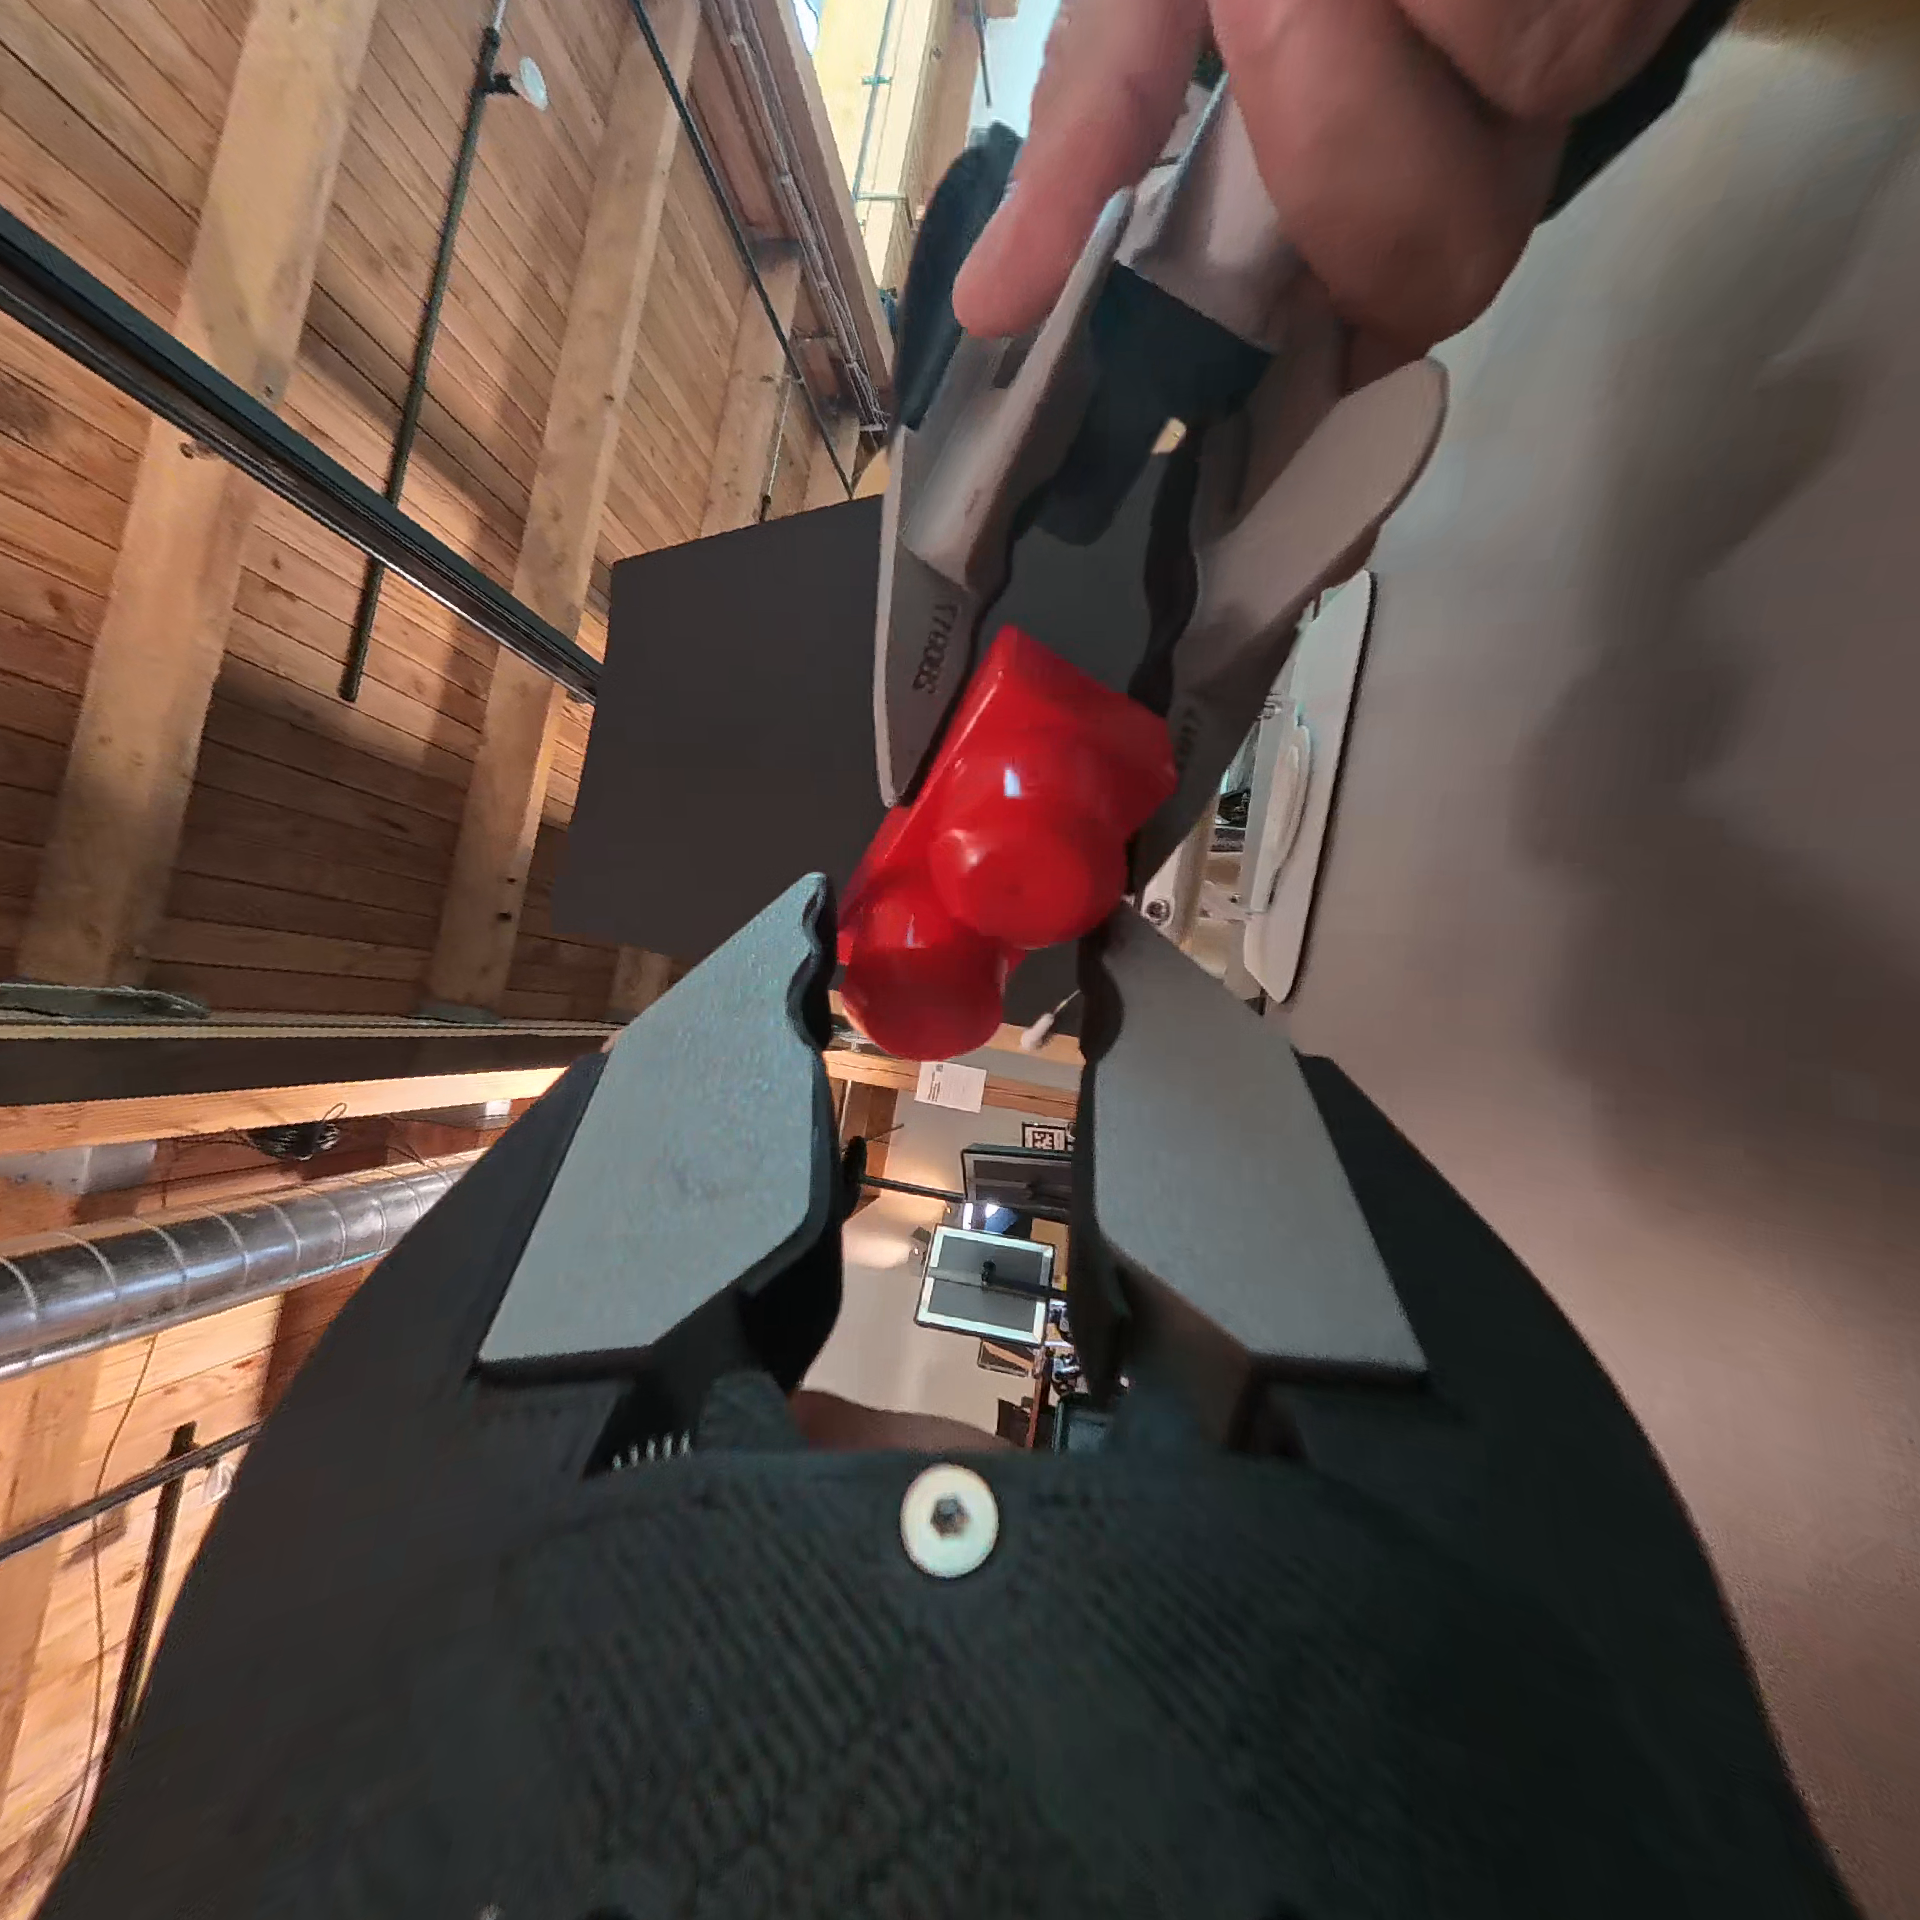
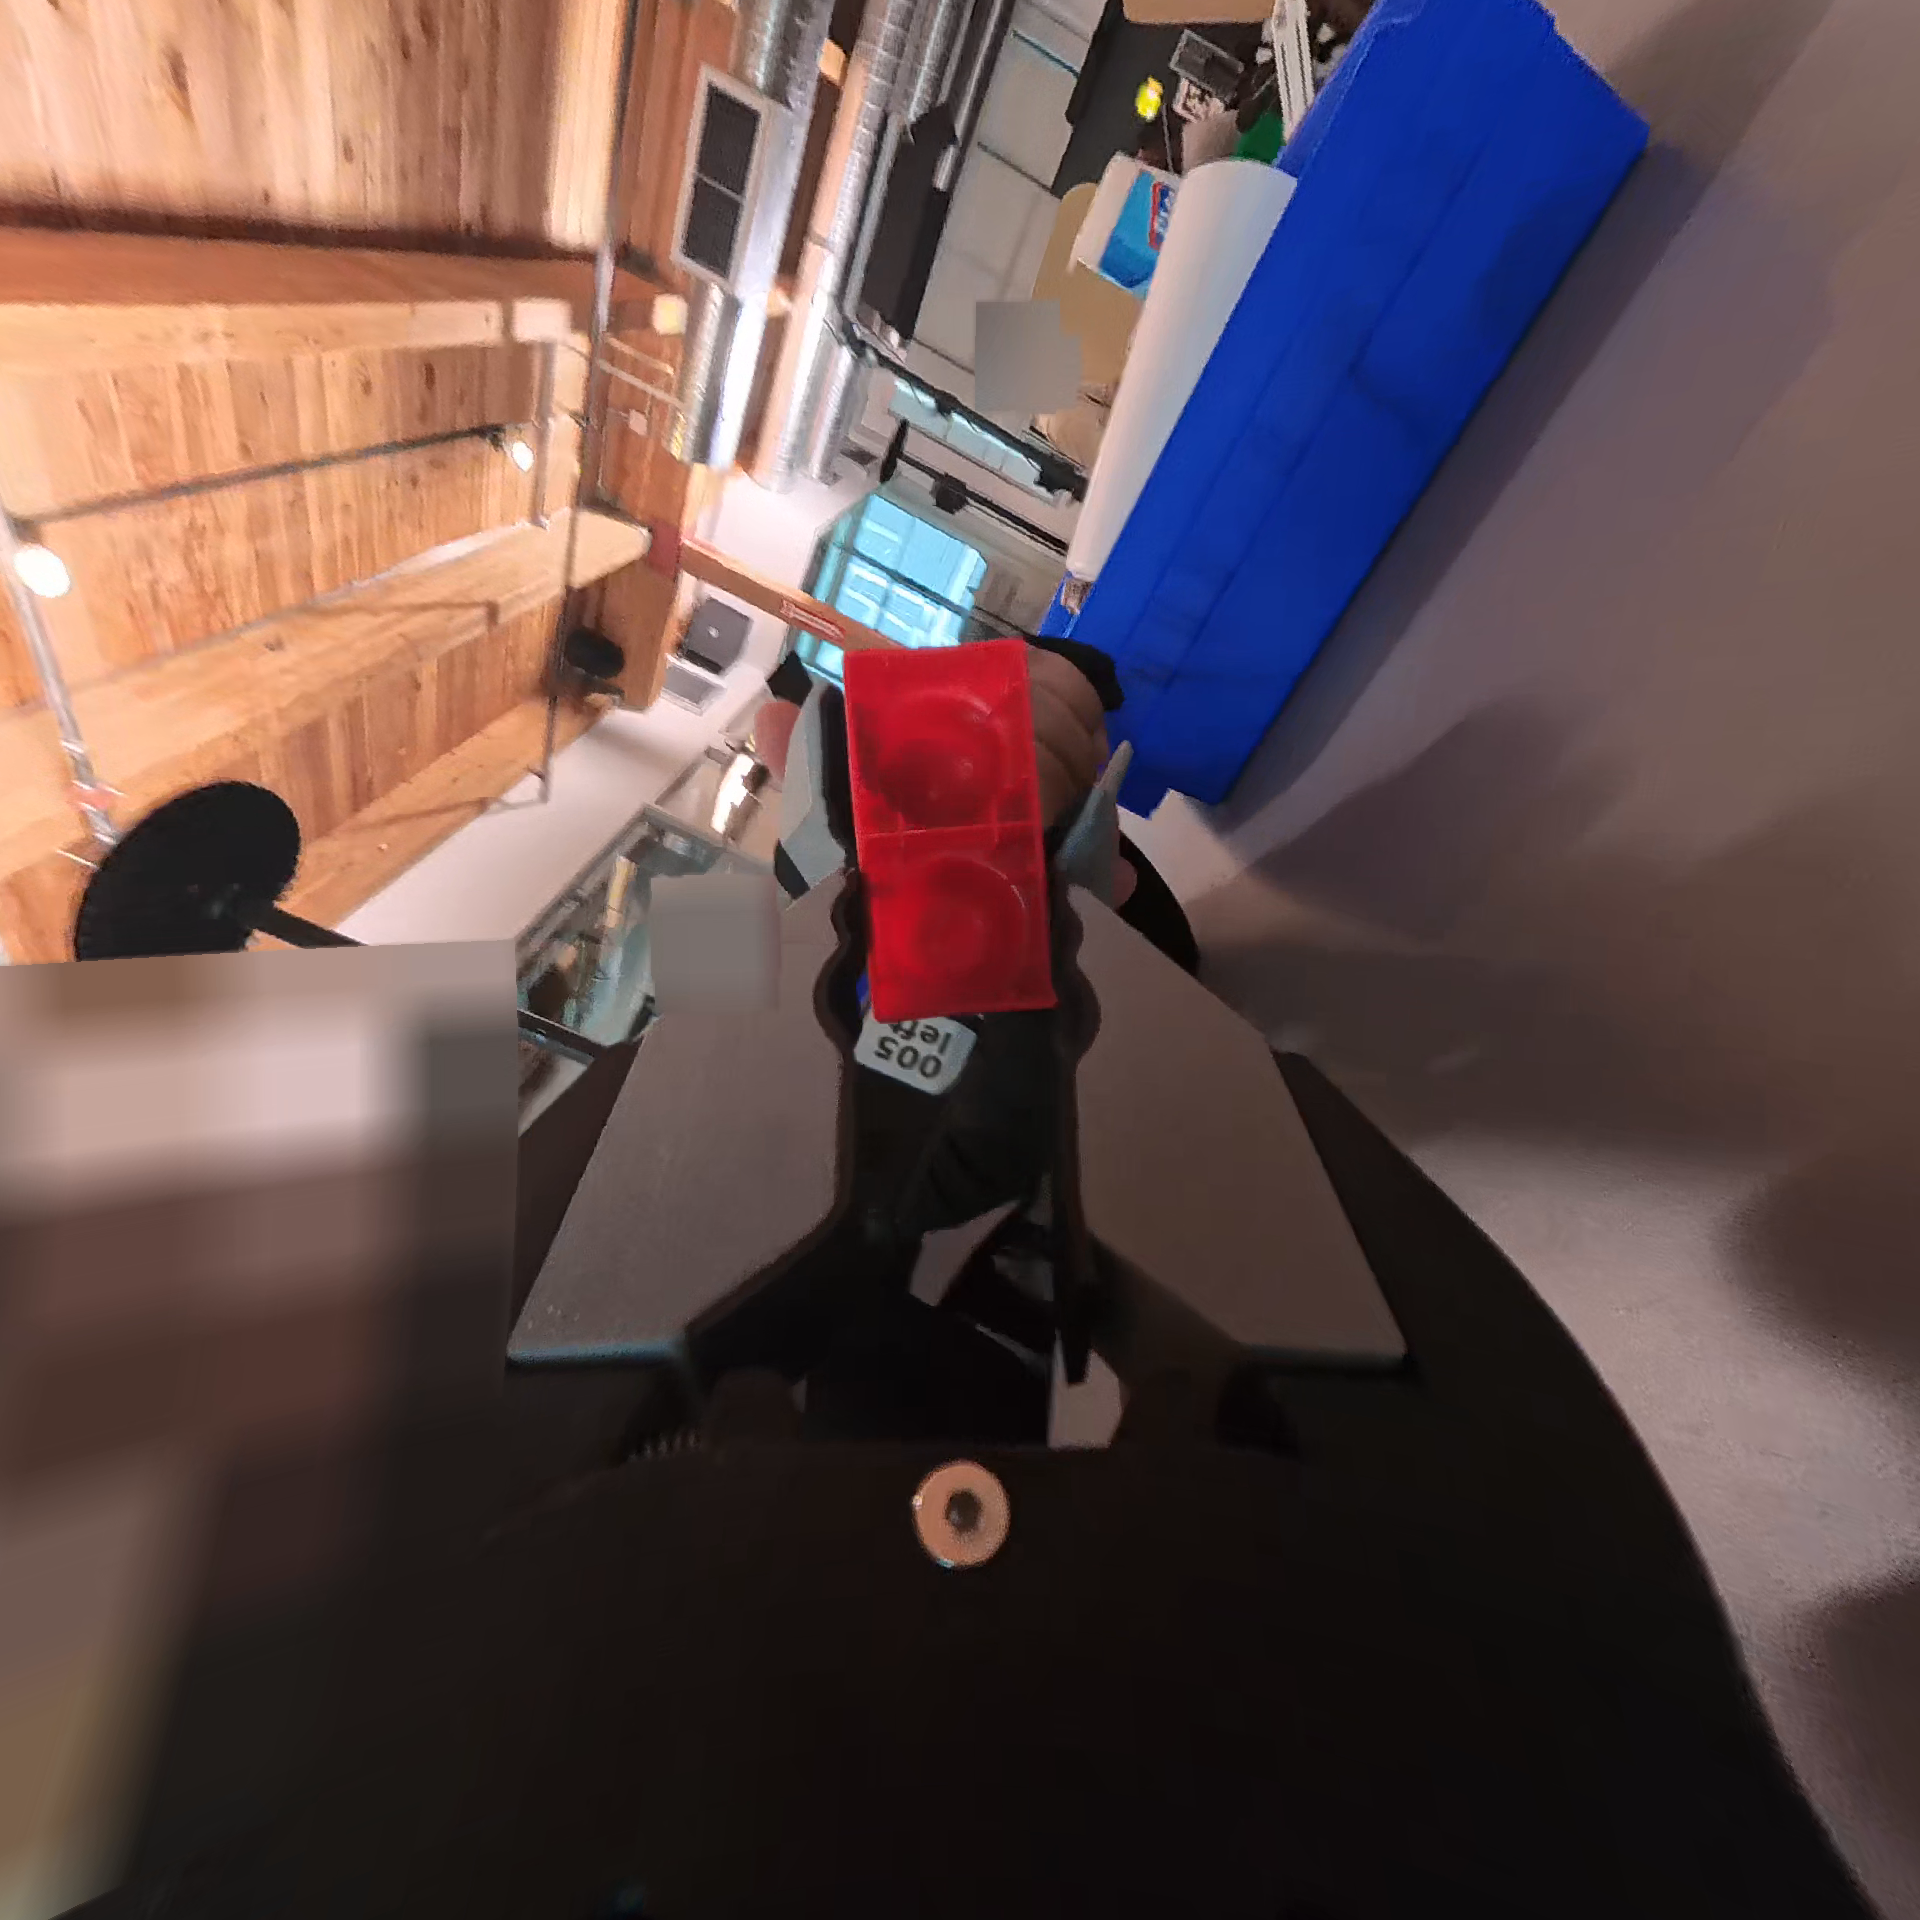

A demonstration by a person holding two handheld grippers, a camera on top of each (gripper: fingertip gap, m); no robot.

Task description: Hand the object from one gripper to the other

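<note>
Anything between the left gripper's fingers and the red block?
Nothing in the left wrist view: the open left gripper flanks the red block's free end, with slim gaps.

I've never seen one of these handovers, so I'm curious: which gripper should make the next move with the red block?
Probably left. The left gripper is open, its fingers flanking the free end of the red block, which the right gripper grips.

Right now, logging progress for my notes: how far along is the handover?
Done: the right gripper has the red block clamped and presented. In hand: the left gripper sits open around the block's free end. Remaining: left gripper closes, right gripper releases.
</note>
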